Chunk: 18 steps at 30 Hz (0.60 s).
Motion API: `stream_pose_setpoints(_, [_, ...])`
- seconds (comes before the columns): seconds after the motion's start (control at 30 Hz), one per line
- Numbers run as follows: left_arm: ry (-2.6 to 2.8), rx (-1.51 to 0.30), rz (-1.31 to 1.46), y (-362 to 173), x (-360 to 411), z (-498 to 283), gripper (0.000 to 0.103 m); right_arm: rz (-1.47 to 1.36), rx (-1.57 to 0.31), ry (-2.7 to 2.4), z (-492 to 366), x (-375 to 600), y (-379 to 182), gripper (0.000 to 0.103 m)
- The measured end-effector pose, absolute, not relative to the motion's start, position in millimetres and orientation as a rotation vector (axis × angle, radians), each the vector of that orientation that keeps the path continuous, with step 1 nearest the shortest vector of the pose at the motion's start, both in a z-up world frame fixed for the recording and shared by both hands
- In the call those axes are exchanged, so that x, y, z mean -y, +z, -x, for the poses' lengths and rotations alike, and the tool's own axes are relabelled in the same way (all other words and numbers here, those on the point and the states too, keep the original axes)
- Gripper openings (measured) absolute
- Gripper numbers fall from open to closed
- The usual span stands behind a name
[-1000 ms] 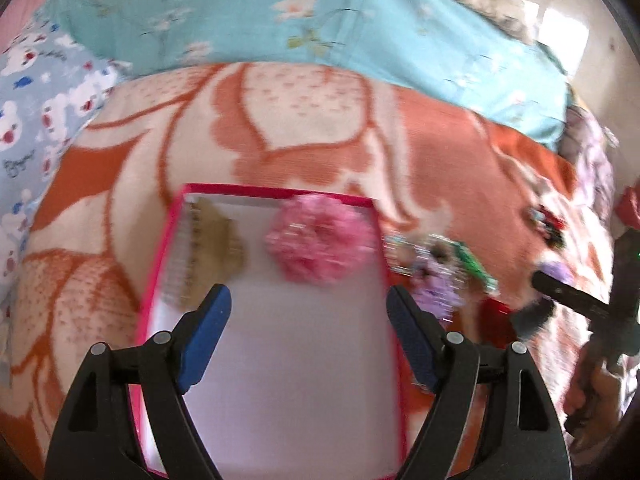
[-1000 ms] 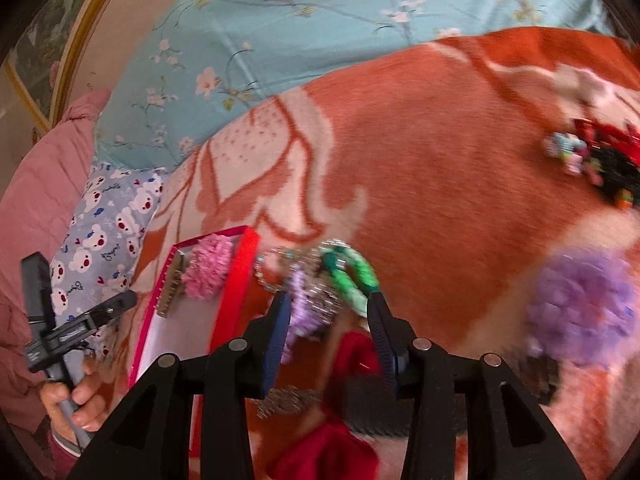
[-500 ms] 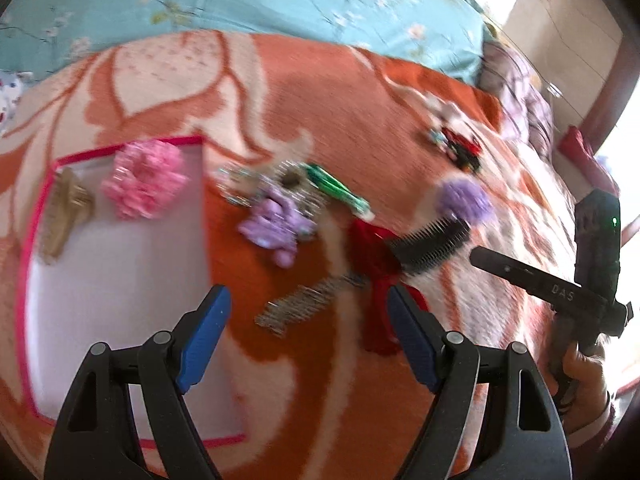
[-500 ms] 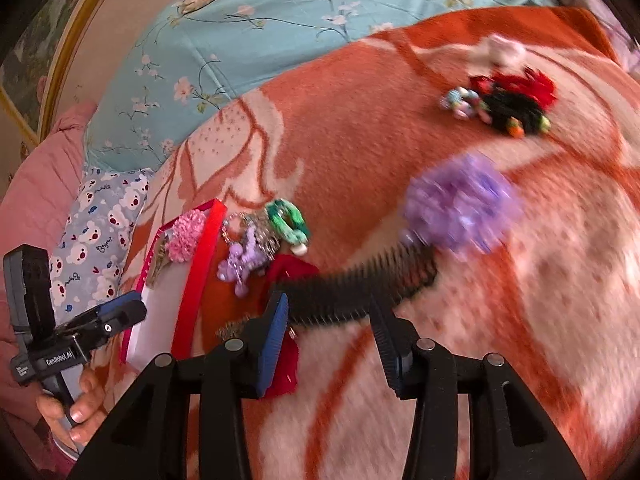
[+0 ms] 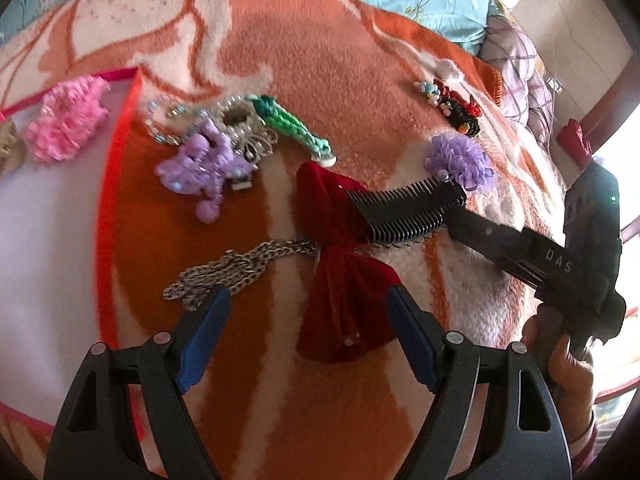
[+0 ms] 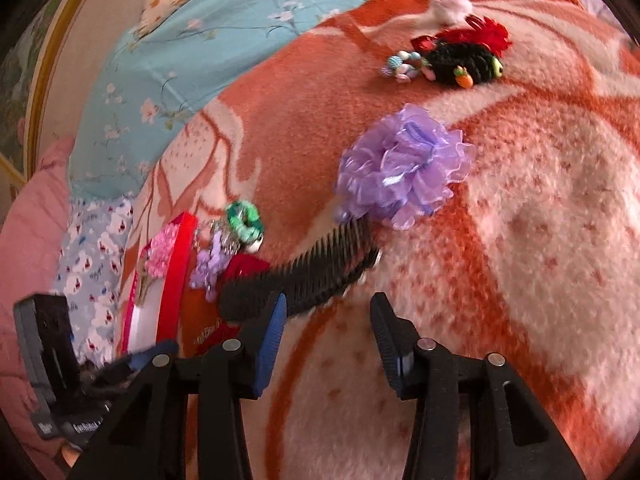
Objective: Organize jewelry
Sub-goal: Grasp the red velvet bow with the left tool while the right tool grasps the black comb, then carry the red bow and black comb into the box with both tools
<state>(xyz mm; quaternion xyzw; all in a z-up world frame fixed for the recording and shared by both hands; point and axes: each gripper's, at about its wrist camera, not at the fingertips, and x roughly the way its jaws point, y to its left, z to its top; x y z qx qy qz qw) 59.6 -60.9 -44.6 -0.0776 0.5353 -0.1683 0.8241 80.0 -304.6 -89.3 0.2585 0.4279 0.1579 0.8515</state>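
We see a bed covered by an orange and cream blanket [image 5: 328, 52] with hair pieces and jewelry scattered on it. Left tool [image 5: 308, 316] hangs over the blanket with its blue pads spread wide, nothing between them; it sits above the lower part of a dark red velvet bow [image 5: 340, 280] and the end of a silver chain [image 5: 236, 268] that lies just left of the bow. A black comb [image 5: 404, 210] rests across the upper part of the bow. In the left wrist view the right tool [image 6: 326, 320] reaches in from the right, its tip at the comb's right end; we cannot tell whether it touches. In its own view the right tool's pads stand partly apart and pinch nothing, the left pad at the near edge of the comb [image 6: 304, 280].

A purple ruffled scrunchie [image 5: 460, 160] lies just beyond the comb's far end. Further back sits a cluster of a black, red and beaded hair ties [image 5: 456, 104]. Left of the bow we see a green braided band [image 5: 296, 128], a silvery ornament [image 5: 248, 136], a clear bead bracelet [image 5: 164, 120] and a lilac bow clip [image 5: 200, 168], bunched together. At the far left a red-rimmed box [image 5: 120, 152] with a white floor holds a pink scrunchie [image 5: 68, 120] and part of a tan clip at the frame edge. Pale blue floral bedding [image 6: 224, 32] lies behind the blanket
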Motion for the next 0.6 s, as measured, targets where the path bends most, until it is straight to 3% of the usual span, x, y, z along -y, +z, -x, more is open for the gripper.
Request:
stream_pose_setpoints(0.1, [-0.369,-1.156,0.181,-53.4,69.1,-65.9,0.080,-0.562,-0.892,0.333,-89.2,304.7,-91.9,0.043])
stream_pose_setpoints(0.13, [-0.374,-1.163,0.184,-56.6,72.6,-67.9,0.077,-0.569,-0.894,0.330,-91.8,304.8,-93.3,0.038])
stream_pose_setpoints(0.17, [-0.377,-1.165,0.186,-57.8,74.4,-68.7,0.069,-0.565,-0.897,0.320,-93.9,304.3,-94.1,0.024])
stream_pose_setpoints(0.2, [-0.388,-1.173,0.192,-59.9,77.0,-70.3,0.064,-0.568,-0.899,0.315,-95.1,304.4,-95.2,0.022])
stream_pose_setpoints(0.27, [-0.415,-1.177,0.203,-60.9,80.5,-71.3,0.042,-0.598,-0.888,0.323,-95.0,307.6,-96.1,0.018])
stream_pose_setpoints(0.37, [-0.416,-1.155,0.166,-55.8,84.9,-68.2,0.032,-0.610,-0.869,0.328,-91.5,312.2,-93.7,0.018])
stream_pose_setpoints(0.6, [-0.425,-1.114,0.170,-39.3,73.0,-56.4,0.023,-0.639,-0.822,0.356,-80.7,317.6,-78.1,0.014])
